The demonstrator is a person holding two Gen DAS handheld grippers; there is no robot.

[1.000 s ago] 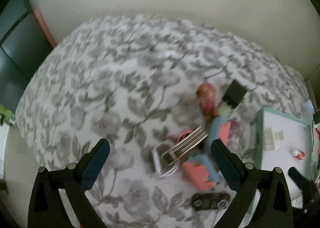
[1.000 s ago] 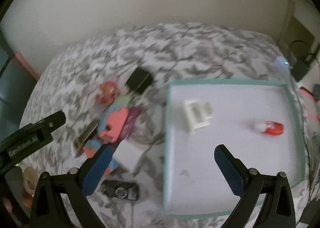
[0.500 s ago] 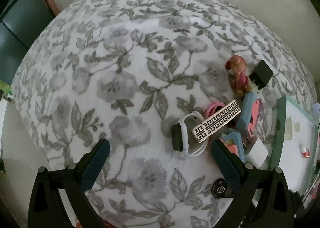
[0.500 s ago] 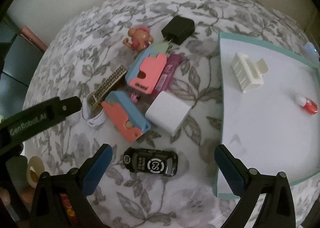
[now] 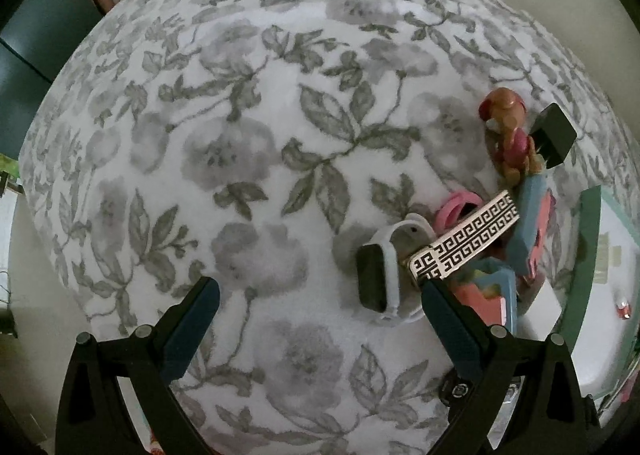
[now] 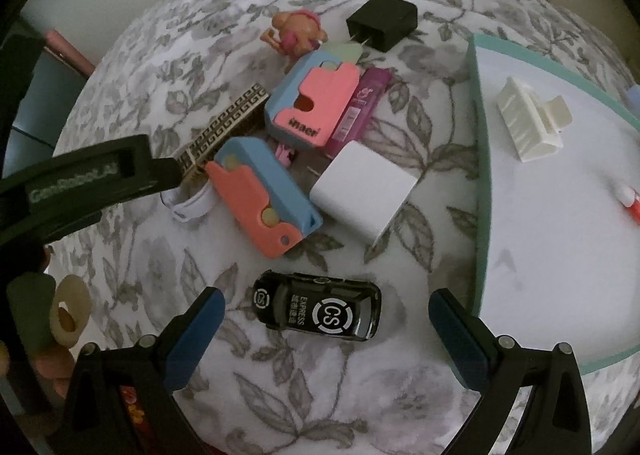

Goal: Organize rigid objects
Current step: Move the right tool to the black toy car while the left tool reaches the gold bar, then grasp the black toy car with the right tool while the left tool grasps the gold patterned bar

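Between the wide-spread fingers of the right claw point(image 6: 326, 329), and just ahead of their tips, lies the black toy car point(image 6: 318, 307), side-on to the claw on the floral-covered surface point(image 6: 280, 387); the claw holds nothing. Beyond the car sit a white charger block point(image 6: 362, 191) and a pink-and-blue case point(image 6: 262, 195), with a second pink-and-blue case point(image 6: 310, 103), a purple tube point(image 6: 358, 109), a toy figure point(image 6: 294, 33) and a black plug point(image 6: 382, 21) farther out. To the claw's right is the teal-rimmed tray point(image 6: 480, 175), already carrying a white hair clip point(image 6: 530, 119) and a small red-and-white piece point(image 6: 632, 201).

The left claw point(image 5: 320, 319) is likewise fully open and empty. Just ahead of its right finger are a white-strapped watch point(image 5: 378, 275) and a patterned bar point(image 5: 466, 243), the bar leaning on the pile beyond.

The car looks like the likely next pick for the right claw. To do it well, I would lower straight down so the fingers straddle the car's short sides, close on the body rather than the wheels, and lift clear before swinging right over the tray's rim. The soft cover may let the car sink or roll, so a firm, centred grip matters. Keep away from the charger block's prongs just ahead.
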